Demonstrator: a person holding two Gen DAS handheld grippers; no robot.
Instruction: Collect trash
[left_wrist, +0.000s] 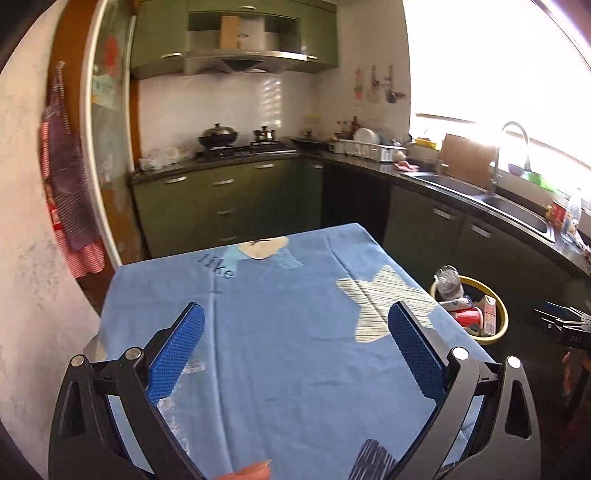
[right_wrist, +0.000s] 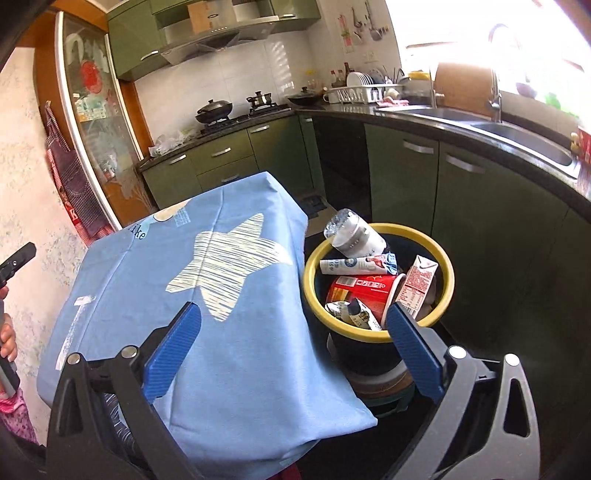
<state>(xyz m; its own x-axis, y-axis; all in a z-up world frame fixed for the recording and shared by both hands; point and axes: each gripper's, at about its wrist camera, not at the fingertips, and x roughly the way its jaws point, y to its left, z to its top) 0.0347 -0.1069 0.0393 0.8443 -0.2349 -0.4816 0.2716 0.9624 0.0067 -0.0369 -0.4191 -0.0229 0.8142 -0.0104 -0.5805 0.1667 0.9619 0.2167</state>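
Nearby, trash bin stands beside blue tablecloth.

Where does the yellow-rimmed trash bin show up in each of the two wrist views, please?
Left wrist: the trash bin sits at the right, beyond the table's far right edge, partly hidden by it.
Right wrist: the bin is right of centre, seen from above and full of trash.
Shared landmark: the pale star on the blue tablecloth, just left of the bin.
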